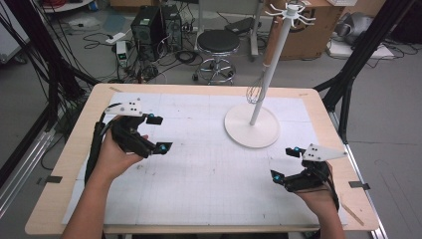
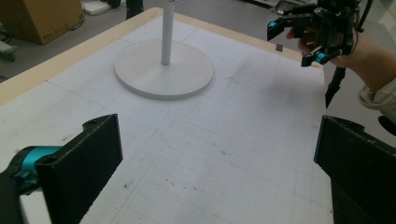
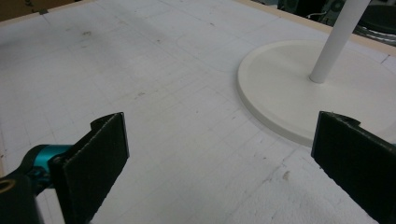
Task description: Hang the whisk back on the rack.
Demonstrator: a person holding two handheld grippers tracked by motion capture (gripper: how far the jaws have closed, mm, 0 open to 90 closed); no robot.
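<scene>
Left gripper (image 1: 158,133): we hold it wide open, empty, over the mat's left side.
Right gripper (image 1: 284,163): ours too, jaws wide apart, nothing held, near the stand (image 1: 252,127).
Whisk (image 1: 255,91): hangs from the stand, well apart from both grippers.
Risk: we judge a sideways tug could tip the stand.
Risk: thin wires may slip from our jaws.
</scene>
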